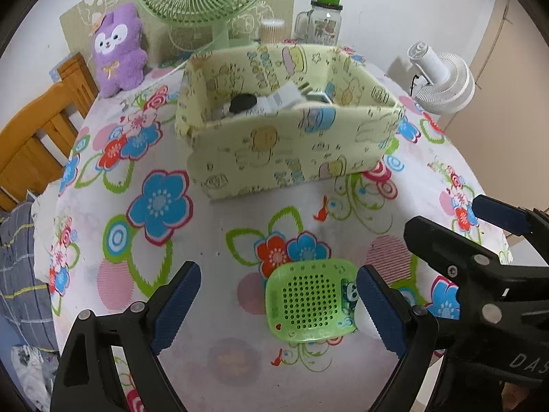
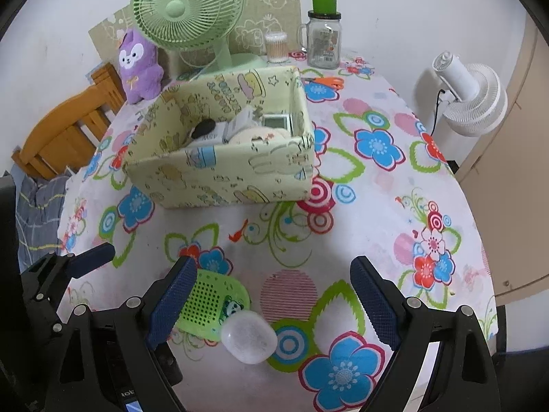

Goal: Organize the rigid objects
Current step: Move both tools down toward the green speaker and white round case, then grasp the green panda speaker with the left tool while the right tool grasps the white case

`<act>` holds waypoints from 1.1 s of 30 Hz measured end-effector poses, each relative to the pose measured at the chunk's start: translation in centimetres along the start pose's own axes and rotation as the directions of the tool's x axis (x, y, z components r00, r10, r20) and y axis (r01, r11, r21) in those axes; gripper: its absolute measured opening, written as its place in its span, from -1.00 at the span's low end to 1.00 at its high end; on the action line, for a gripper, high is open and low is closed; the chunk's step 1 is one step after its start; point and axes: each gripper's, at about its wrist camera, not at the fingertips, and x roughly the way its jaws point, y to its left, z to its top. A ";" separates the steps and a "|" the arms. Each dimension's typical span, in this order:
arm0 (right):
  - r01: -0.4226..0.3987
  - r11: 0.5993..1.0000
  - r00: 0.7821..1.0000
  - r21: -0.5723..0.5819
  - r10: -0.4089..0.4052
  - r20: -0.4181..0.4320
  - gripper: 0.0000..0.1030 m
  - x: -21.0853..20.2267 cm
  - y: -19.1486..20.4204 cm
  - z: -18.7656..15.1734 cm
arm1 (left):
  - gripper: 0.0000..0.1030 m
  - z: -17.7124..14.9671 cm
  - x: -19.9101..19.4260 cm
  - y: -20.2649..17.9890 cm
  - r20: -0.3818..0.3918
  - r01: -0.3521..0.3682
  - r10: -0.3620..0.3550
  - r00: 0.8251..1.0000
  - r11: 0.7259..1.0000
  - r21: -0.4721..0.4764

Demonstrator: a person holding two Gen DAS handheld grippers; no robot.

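A green perforated plastic case with a panda sticker (image 1: 310, 301) lies on the floral tablecloth near the front, between my left gripper's fingers and close to the right one. My left gripper (image 1: 279, 304) is open and empty. A translucent white rounded object (image 2: 248, 338) lies next to the green case (image 2: 209, 304), between my right gripper's fingers. My right gripper (image 2: 274, 305) is open and empty. Beyond stands a pale yellow patterned fabric box (image 1: 284, 144), also in the right wrist view (image 2: 223, 171), holding a black round item, white items and a small screen device.
At the table's back stand a green desk fan (image 2: 187, 8), a purple plush toy (image 2: 139, 65), a glass jar with green lid (image 2: 323, 41), a cotton swab tub (image 2: 276, 47) and orange scissors (image 2: 327, 82). A wooden chair (image 2: 68, 127) is left, a white fan (image 2: 470, 98) right.
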 end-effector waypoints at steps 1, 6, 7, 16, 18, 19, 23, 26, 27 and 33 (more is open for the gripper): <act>-0.001 1.000 1.000 0.002 0.001 -0.003 0.80 0.2 -0.1 -0.3 | 0.82 -0.2 0.3 0.0 -0.006 0.002 -0.002 1.000 1.000 -0.003; 0.009 1.000 1.000 0.013 -0.009 -0.030 0.80 1.2 -0.7 -1.4 | 0.82 -0.9 1.0 -0.2 -0.015 0.008 -0.008 1.000 1.000 0.009; 0.013 1.000 0.999 0.017 -0.012 -0.038 0.79 1.4 -0.9 -1.6 | 0.82 -1.0 1.2 -0.3 -0.020 0.008 -0.008 1.000 1.000 0.012; 0.006 0.999 0.997 0.043 -0.002 -0.077 0.76 2.7 -1.1 -3.2 | 0.82 -2.8 2.1 -0.6 -0.047 -0.001 0.003 0.999 0.999 0.038; 0.002 0.999 0.996 0.045 0.002 -0.085 0.75 2.9 -0.9 -3.6 | 0.82 -3.2 2.2 -0.6 -0.045 0.000 0.002 0.999 0.999 0.043; 0.001 0.999 0.996 0.045 0.003 -0.089 0.75 3.0 -0.9 -3.7 | 0.82 -3.4 2.2 -0.6 -0.045 0.000 0.002 0.999 0.999 0.047; -0.008 0.999 0.994 0.051 0.014 -0.108 0.74 3.4 -0.6 -4.5 | 0.82 -4.0 2.3 -0.8 -0.048 0.002 0.001 0.999 0.998 0.062; -0.010 0.999 0.993 0.051 0.017 -0.121 0.73 3.8 -0.3 -5.0 | 0.82 -4.5 2.5 -0.8 -0.057 0.006 -0.003 0.998 0.998 0.059; -0.011 0.999 0.992 0.053 0.018 -0.124 0.73 3.9 -0.2 -5.1 | 0.82 -4.6 2.6 -0.7 -0.060 0.010 -0.007 0.998 0.998 0.054; -0.022 0.998 0.989 0.058 0.030 -0.143 0.67 4.6 0.3 -5.7 | 0.82 -5.1 3.0 -0.5 -0.065 0.016 -0.013 0.998 0.999 0.042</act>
